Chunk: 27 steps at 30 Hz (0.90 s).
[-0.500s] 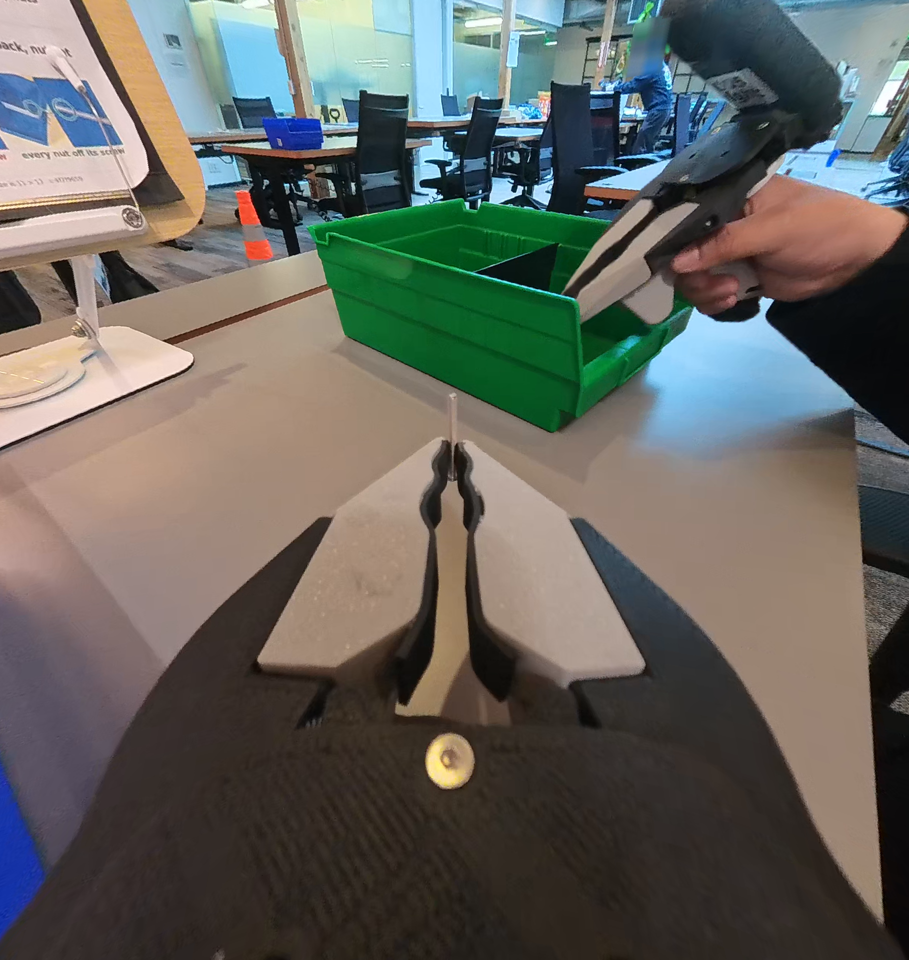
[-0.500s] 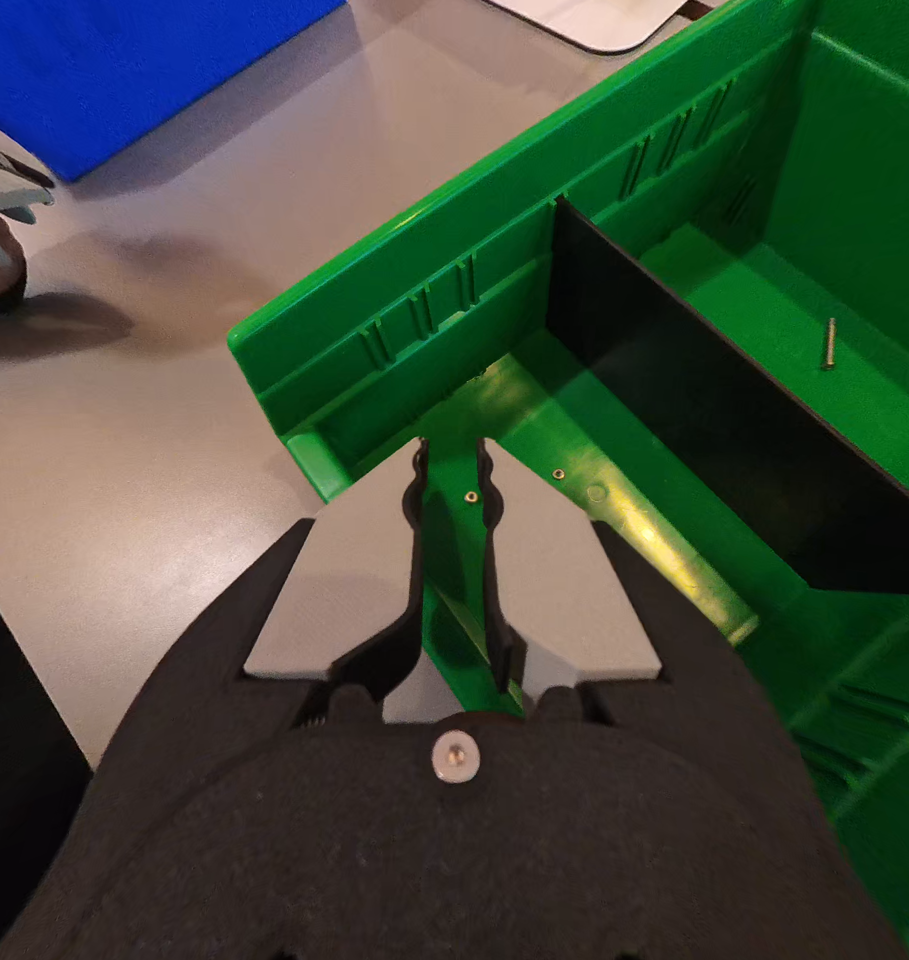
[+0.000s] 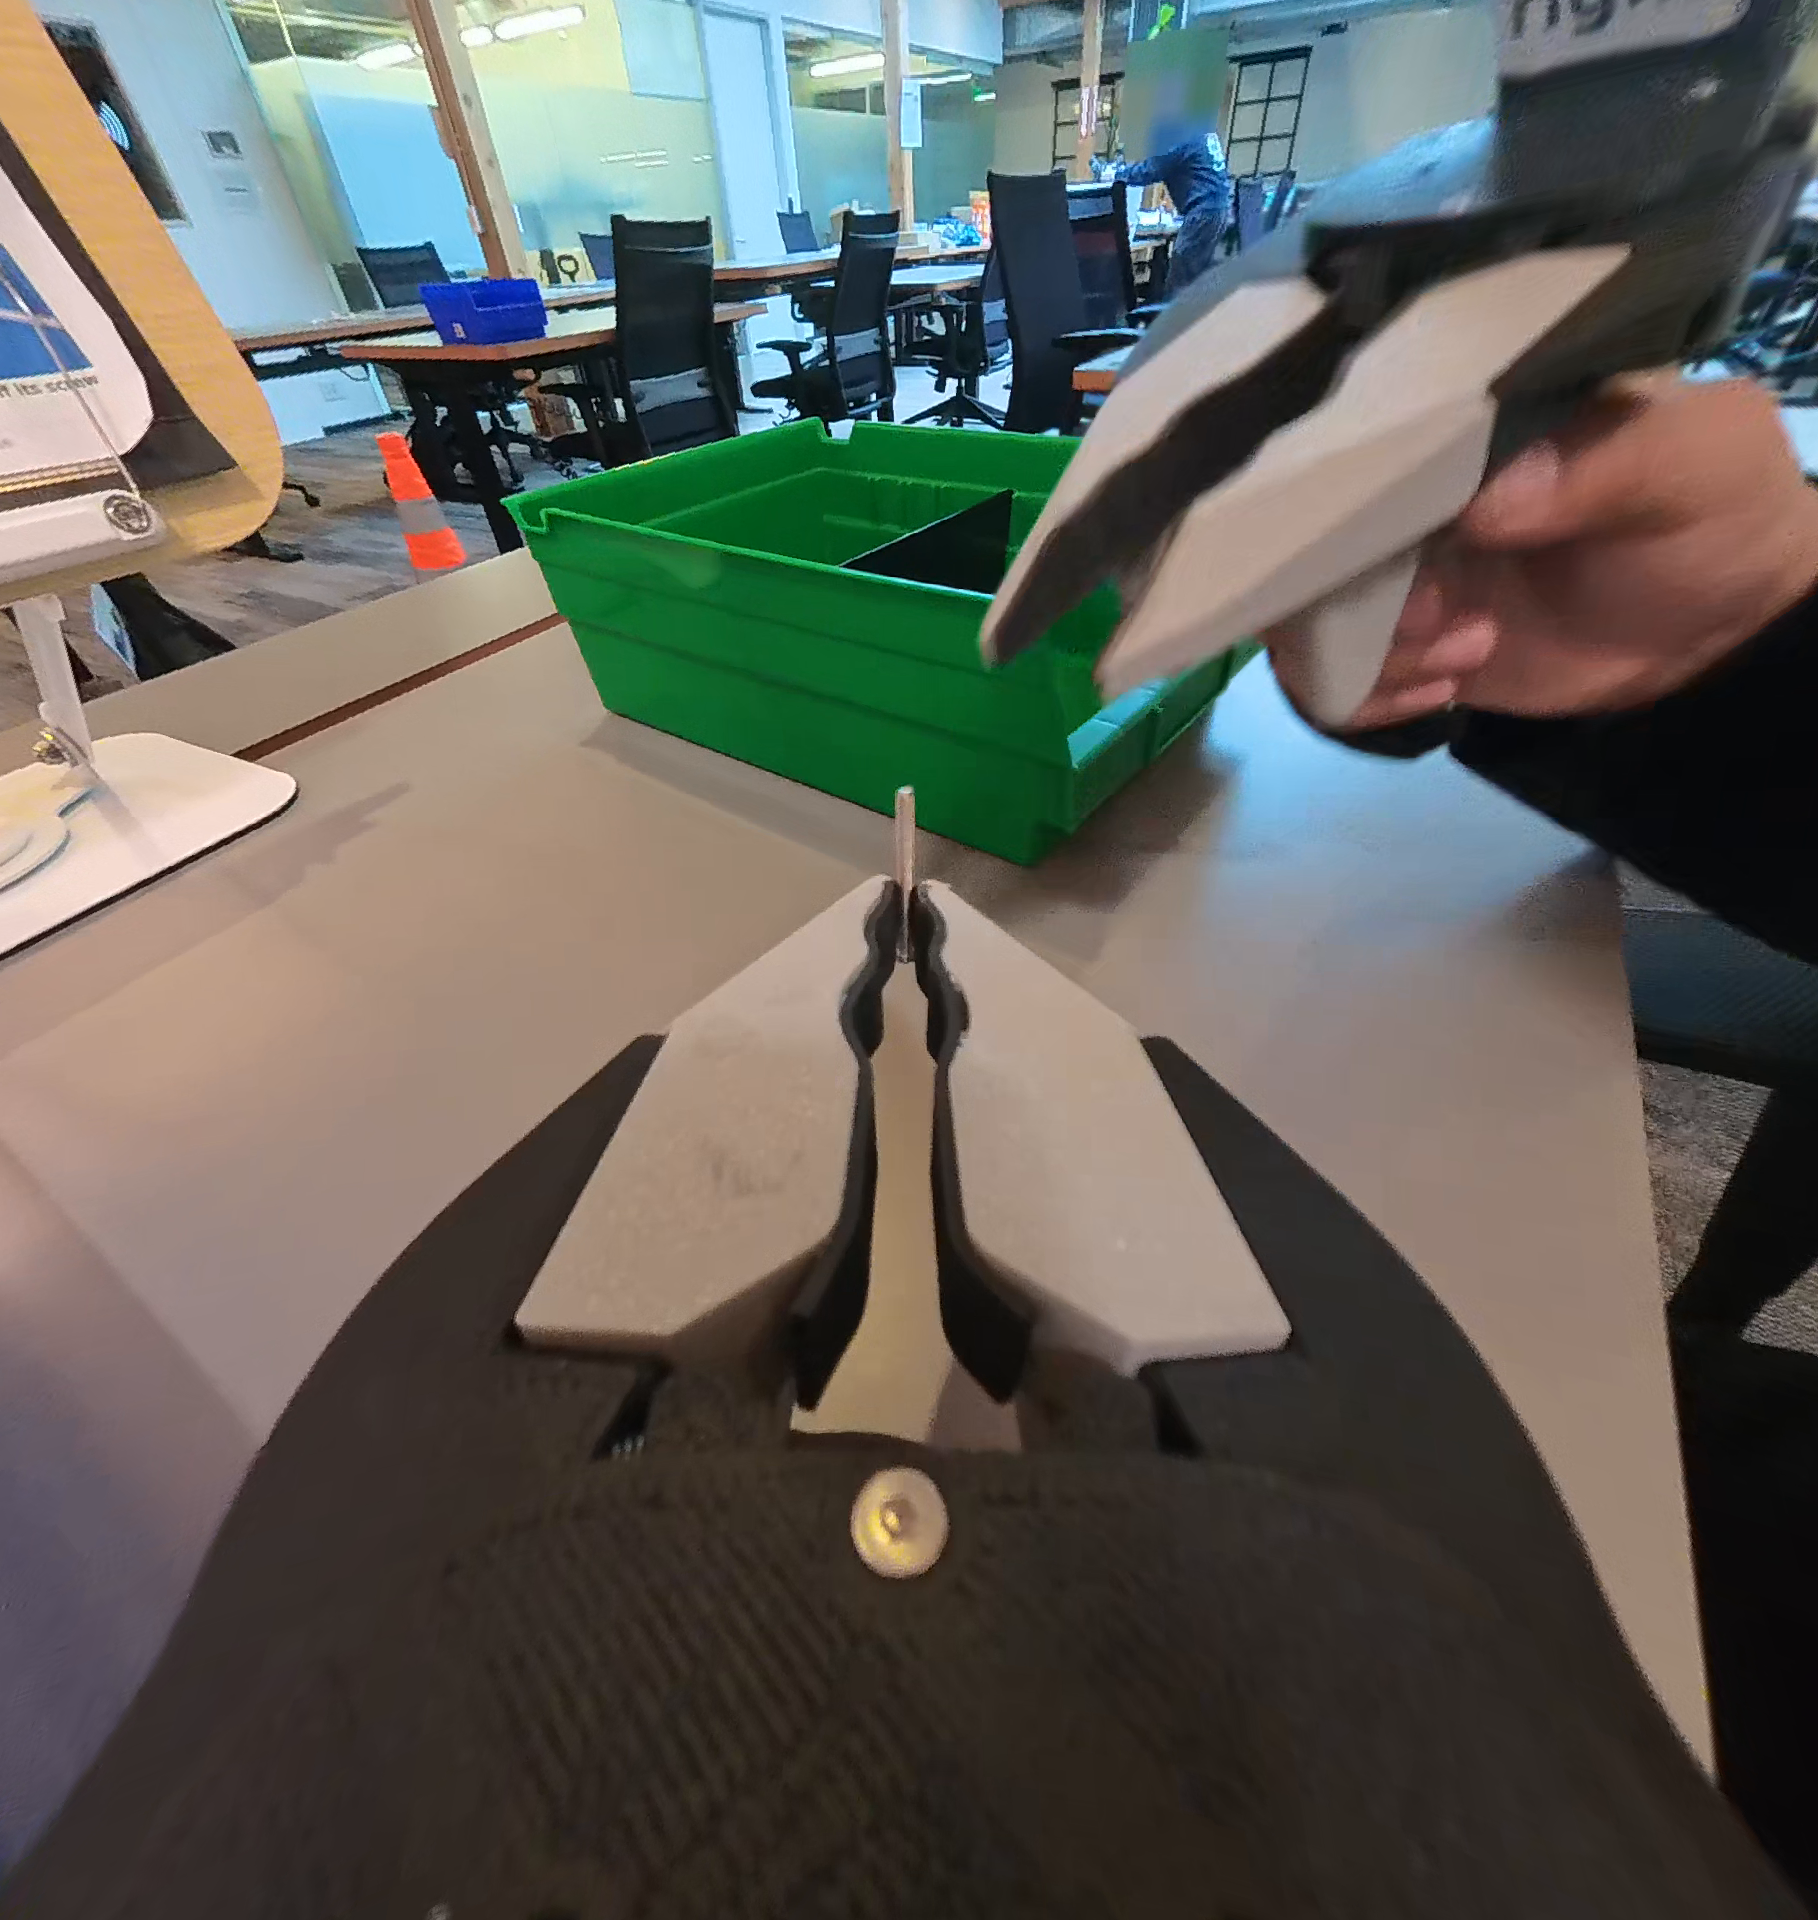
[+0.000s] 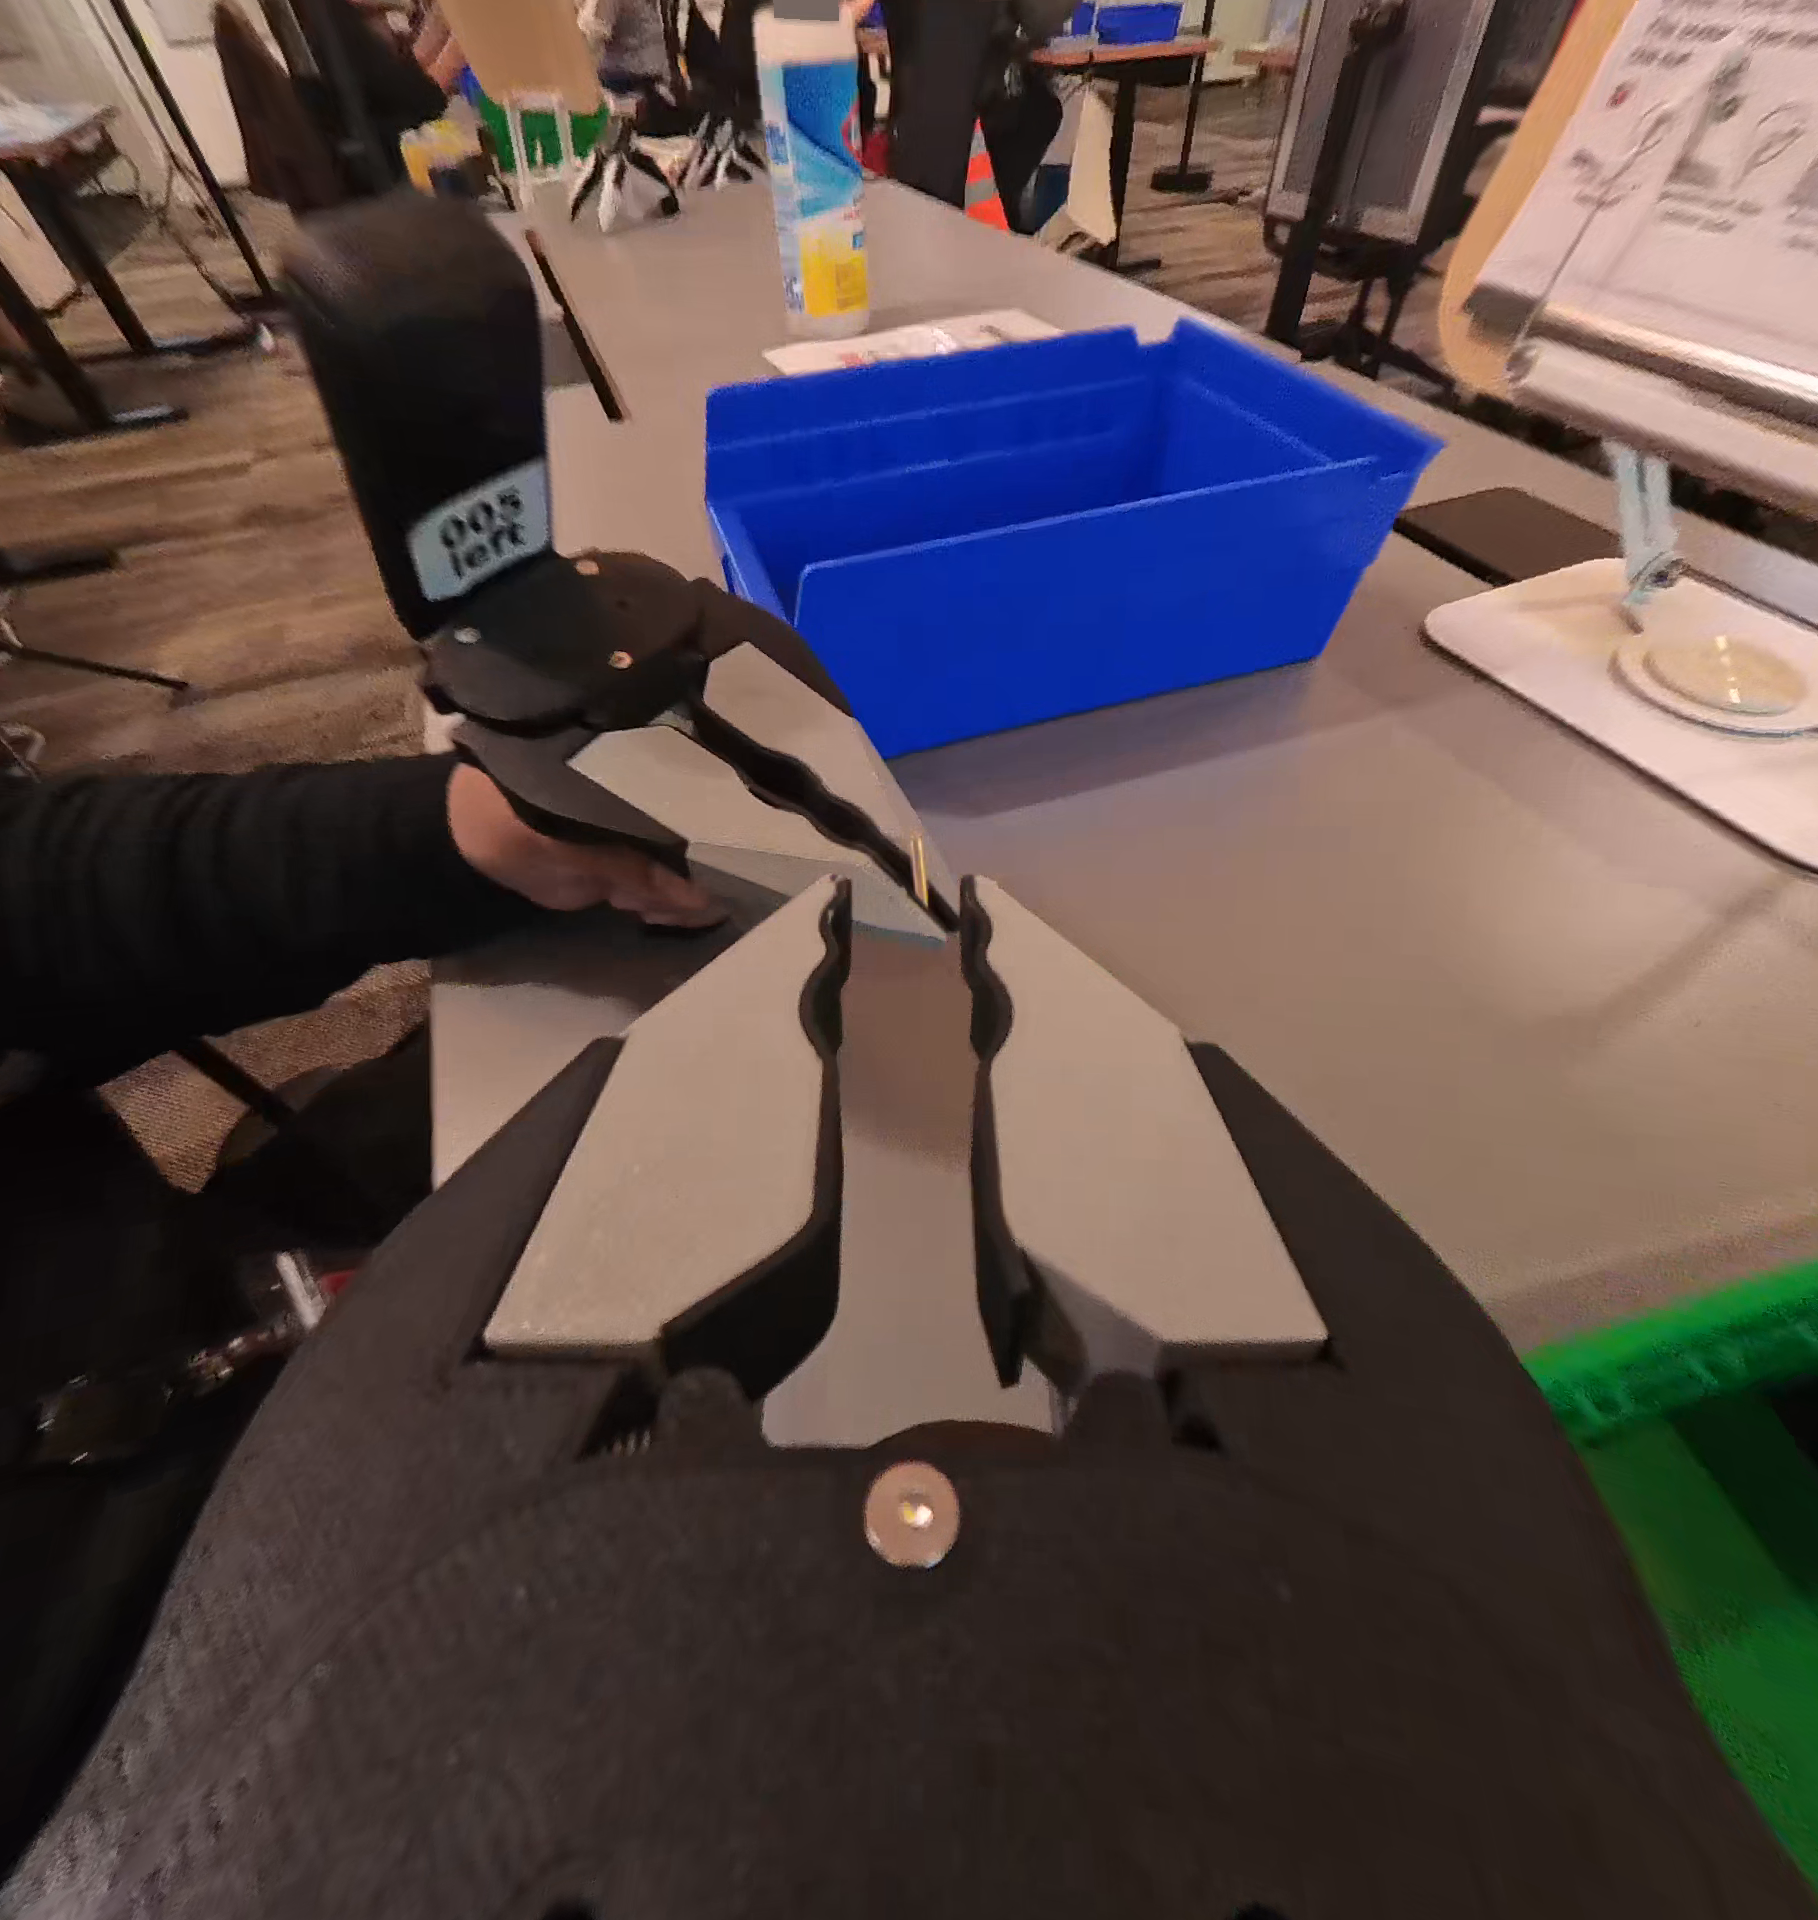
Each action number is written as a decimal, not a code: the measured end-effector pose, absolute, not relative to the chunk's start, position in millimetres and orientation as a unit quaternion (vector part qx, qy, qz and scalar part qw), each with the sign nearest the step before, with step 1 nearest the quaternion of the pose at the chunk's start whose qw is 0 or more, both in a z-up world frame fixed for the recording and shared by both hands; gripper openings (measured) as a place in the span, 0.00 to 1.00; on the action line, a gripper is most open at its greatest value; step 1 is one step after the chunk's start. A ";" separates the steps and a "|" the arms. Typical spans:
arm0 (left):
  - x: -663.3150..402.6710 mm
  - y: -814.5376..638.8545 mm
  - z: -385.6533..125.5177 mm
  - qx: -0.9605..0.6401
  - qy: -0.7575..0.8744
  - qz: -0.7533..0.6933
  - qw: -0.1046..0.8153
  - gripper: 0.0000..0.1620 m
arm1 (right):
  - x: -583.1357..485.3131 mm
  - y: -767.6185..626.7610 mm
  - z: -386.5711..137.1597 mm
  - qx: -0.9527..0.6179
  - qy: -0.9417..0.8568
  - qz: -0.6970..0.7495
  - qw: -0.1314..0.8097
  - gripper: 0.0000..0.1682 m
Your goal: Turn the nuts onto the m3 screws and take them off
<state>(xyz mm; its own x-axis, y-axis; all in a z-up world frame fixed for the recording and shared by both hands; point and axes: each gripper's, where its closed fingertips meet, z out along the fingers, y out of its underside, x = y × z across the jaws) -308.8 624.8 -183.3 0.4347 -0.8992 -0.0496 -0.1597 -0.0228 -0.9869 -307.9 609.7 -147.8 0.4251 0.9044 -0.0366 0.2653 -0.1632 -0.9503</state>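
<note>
- Change: the right hand-held gripper has left the green bin and now hangs at upper right of the left wrist view, jaws slightly parted; no nut is visible between them (cannot confirm one).
- The left hand-held gripper is clamped on one M3 screw, upright at frame centre above the table.
- Judgement: threading comes next.
- Count: one screw, two bins (green, blue), two grippers.

right gripper out of green bin

Bin on table, behind upright screw.
</note>
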 end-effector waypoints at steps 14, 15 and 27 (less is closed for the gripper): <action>-319.5 636.1 -174.0 -0.637 0.372 -0.332 0.587 0.04 | -321.6 643.0 -153.9 -0.700 -0.372 0.333 0.510 0.00; -322.5 639.7 -174.0 -0.641 0.364 -0.325 0.592 0.05 | -313.8 649.0 -147.9 -0.702 -0.367 0.314 0.524 0.00; -330.9 651.8 -181.5 -0.667 0.343 -0.296 0.591 0.06 | -111.6 800.5 -116.7 -0.831 -0.255 0.023 0.493 0.03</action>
<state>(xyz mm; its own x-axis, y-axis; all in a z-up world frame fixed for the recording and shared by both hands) -330.9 651.8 -181.5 0.5896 -0.8076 -0.0118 -0.1084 -0.0646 -0.9920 -111.6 800.5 -116.7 0.8694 0.4456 0.2136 0.4011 -0.3837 -0.8318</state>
